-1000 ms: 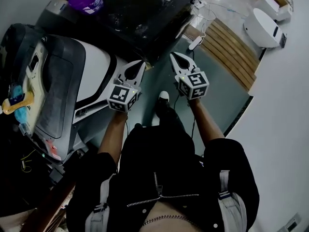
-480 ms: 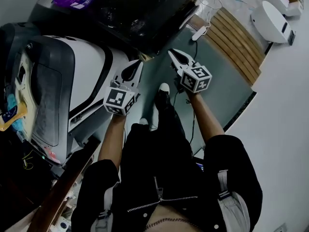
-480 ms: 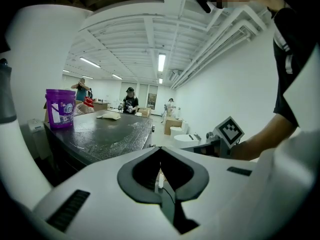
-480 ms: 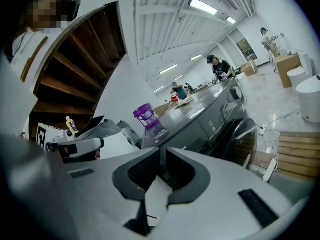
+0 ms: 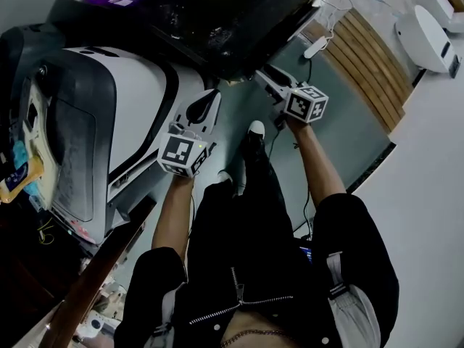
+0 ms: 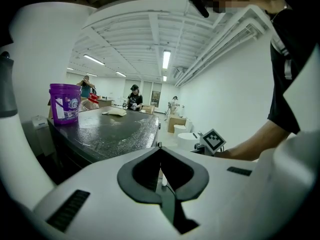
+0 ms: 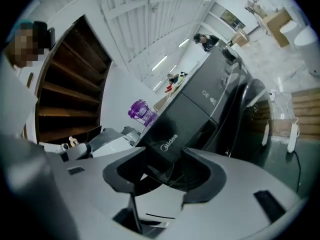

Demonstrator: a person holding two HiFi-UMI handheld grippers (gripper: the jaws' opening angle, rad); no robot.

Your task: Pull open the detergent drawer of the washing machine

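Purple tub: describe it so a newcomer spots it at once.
Find the black Midea washing machine. On its flat dark top, near one end, stands the purple tub. It is the only purple thing there, bucket-shaped with a white label.

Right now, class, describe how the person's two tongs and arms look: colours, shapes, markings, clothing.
The left tongs and right tongs are white shells with dark grey pointed pads; each bears a cube of black-and-white square markers. The person wears a black zip-front top with short sleeves. The right tongs are opening, a dark Midea panel showing in their gap, ungripped.
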